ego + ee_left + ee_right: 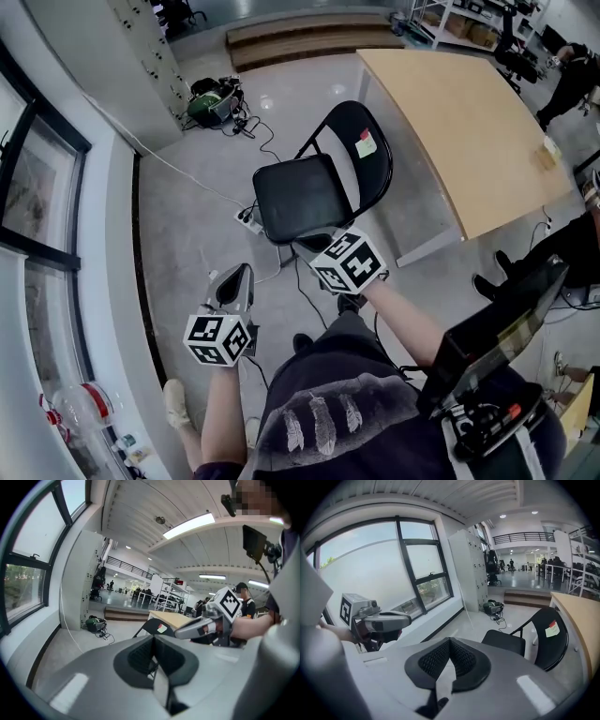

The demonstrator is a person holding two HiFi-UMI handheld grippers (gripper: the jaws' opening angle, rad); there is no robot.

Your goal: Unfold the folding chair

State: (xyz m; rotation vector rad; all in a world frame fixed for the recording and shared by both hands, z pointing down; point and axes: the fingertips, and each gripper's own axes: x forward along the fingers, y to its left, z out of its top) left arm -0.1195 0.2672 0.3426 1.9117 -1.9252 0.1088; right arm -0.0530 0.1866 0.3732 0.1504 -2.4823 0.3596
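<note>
The black folding chair (300, 195) stands opened on the grey floor, seat level and backrest (364, 150) upright with a red and green note stuck on it. My right gripper (304, 246) is shut and empty, just short of the seat's near edge and apart from it. To the left, my left gripper (240, 274) is shut and empty too, over bare floor. In the left gripper view the chair (157, 627) shows beyond my own shut jaws, with the right gripper (179, 633) in front of it. In the right gripper view the chair (534, 641) is on the right and the left gripper (405, 619) on the left.
A light wooden table (469, 131) stands right behind the chair. A power strip and cables (249, 219) lie on the floor by the chair's left legs. A green bag (211, 101) lies further back. A window wall (56, 234) runs along the left. Another person sits at the right (562, 248).
</note>
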